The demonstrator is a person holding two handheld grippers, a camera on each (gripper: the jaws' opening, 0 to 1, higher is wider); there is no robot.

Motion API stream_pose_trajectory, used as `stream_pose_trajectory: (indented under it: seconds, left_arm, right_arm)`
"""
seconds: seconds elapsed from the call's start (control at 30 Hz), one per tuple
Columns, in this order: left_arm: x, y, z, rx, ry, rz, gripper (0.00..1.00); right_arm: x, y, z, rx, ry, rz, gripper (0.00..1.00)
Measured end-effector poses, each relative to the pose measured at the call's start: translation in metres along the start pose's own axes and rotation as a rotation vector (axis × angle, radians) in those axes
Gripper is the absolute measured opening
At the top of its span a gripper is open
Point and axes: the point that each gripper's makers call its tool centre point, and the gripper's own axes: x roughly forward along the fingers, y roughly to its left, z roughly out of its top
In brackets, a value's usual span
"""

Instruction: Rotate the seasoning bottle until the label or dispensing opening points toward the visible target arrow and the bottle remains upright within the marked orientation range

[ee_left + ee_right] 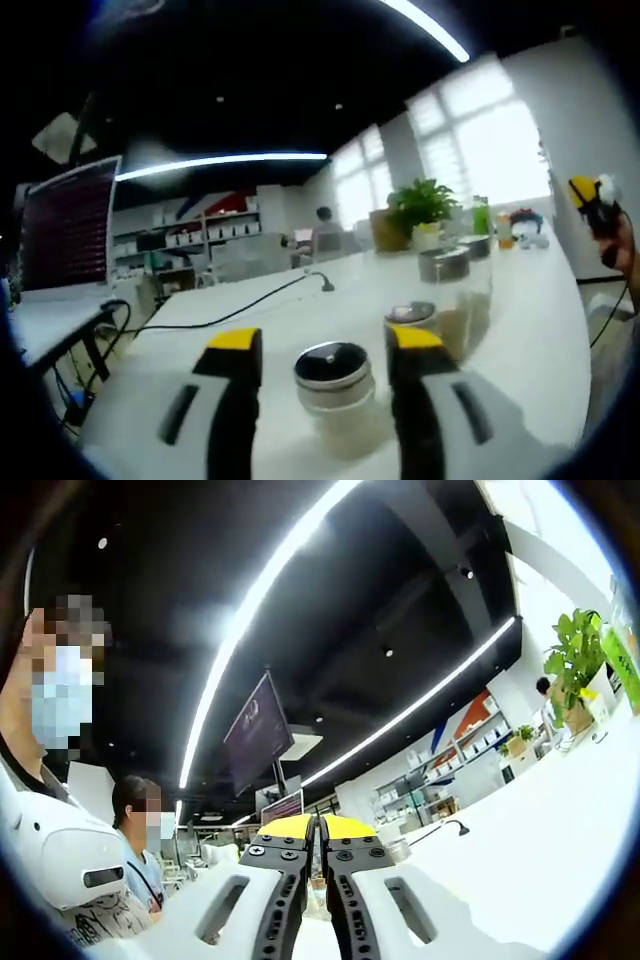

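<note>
Approach step, judged from the left gripper view: the left tool (325, 360), its 2 yellow-tipped jaws apart, straddles the short clear glass seasoning bottle with a dark shiny lid (334, 385), which stands upright on the white table (540, 330). The bottle lies between the jaws, nearer the right one; contact cannot be confirmed. 2 taller lidded glass jars (455, 290) stand just behind the bottle. No target arrow is discernible. Next move, by judgement: close on the bottle and twist it without tipping. The right tool (320, 828), jaws together and empty, points up toward the ceiling.
</note>
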Motion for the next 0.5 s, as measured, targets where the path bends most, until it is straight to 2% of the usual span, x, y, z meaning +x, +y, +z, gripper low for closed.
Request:
stream_pose_trajectory:
  seconds: [0.33, 0.5]
  left_arm:
    - [0.0002, 0.0017, -0.0067, -0.019, 0.014, 0.013, 0.48]
    - [-0.0027, 0.0016, -0.0043, -0.041, 0.001, 0.004, 0.42]
  right_arm:
    - [-0.0031, 0.0000, 0.0012, 0.003, -0.006, -0.005, 0.00]
    - [-0.0058, 0.0008, 0.0050, -0.004, -0.019, -0.009, 0.00]
